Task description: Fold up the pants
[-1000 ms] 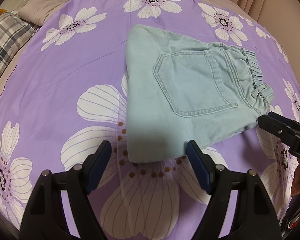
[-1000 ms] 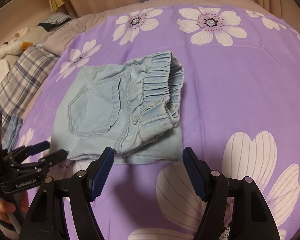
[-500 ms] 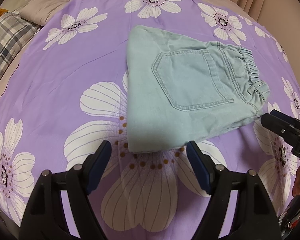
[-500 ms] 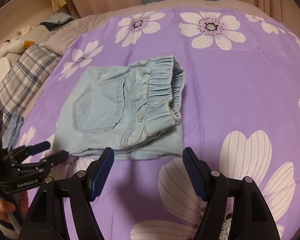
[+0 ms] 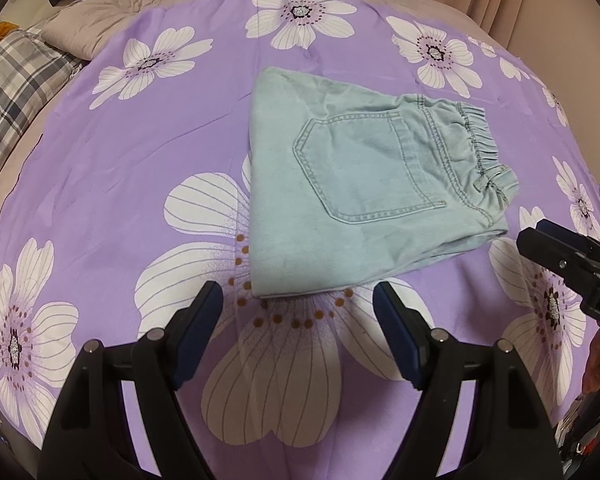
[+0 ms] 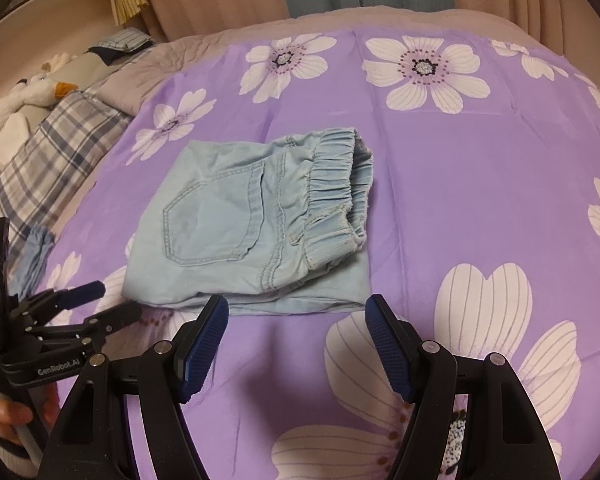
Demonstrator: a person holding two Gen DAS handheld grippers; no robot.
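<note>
Both the left gripper [image 5: 297,312] and right gripper [image 6: 295,316] are hovering spread and empty beside the folded pants [image 5: 364,188], whose legs are lying hidden underneath.

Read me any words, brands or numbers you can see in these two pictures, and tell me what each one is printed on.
"GenRobot.AI": white lettering on the black body of the left gripper, seen from the right wrist view.
"D": only the first white letter shows on the right gripper at the edge of the left wrist view; the rest is cut off.
No readable text on the pants or the flowered bedspread.
</note>
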